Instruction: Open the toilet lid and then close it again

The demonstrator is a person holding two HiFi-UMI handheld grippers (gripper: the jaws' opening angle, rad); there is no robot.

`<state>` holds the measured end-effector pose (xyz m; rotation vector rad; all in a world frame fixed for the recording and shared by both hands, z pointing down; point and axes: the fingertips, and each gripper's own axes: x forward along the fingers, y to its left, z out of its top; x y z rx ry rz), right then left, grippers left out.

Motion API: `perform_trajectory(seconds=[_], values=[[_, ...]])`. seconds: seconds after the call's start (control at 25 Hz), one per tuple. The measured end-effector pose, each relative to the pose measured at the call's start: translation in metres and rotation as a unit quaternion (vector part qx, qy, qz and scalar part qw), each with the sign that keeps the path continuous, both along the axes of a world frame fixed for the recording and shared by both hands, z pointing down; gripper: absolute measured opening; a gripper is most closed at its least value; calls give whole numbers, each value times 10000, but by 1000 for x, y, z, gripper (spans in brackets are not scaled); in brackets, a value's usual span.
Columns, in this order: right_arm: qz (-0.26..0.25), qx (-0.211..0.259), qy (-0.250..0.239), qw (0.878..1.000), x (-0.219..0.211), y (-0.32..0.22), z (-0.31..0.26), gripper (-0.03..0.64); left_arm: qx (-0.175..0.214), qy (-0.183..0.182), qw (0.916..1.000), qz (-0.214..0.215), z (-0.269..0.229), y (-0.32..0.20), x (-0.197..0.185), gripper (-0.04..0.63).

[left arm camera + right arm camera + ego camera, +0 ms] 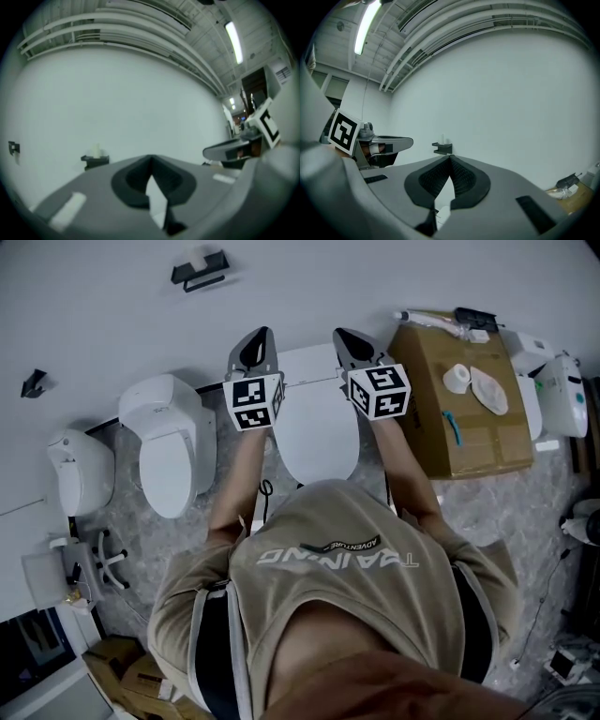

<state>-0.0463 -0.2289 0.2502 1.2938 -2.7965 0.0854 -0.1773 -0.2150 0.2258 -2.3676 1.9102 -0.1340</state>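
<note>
- Spanning the top of the head view, a white wall (112,306) runs behind everything.
- A person in a tan shirt (337,587) faces the wall with both arms stretched forward.
- A toilet (305,367) stands against the wall straight ahead of the person, between the forearms. Its lid (319,432) lies flat down over the bowl.
- A box (450,418) of brown card sits just right of the toilet, with small white items on top.
- Two more white toilets (169,446) stand in a row to the left.
- The left gripper (253,351) is over the toilet's left edge. Its own view (151,160) shows the jaws clenched tip to tip with nothing between them, aimed at the wall.
- The right gripper (354,345) is level with it over the right edge. Its own view (450,158) shows those jaws also pressed together and empty.
- A small dark shelf (199,268) is fixed high on the wall, up and left of the grippers.
</note>
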Motion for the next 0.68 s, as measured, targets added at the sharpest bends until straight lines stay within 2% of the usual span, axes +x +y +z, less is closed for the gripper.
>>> perform_trajectory(seconds=[0.4, 0.68], values=[[-137, 249, 362, 9989, -14, -12, -10, 11, -31, -24, 9999, 97, 5, -8, 5, 3], [-107, 76, 226, 9997, -17, -23, 1, 11, 1, -86, 9999, 85, 8, -21, -1, 3]])
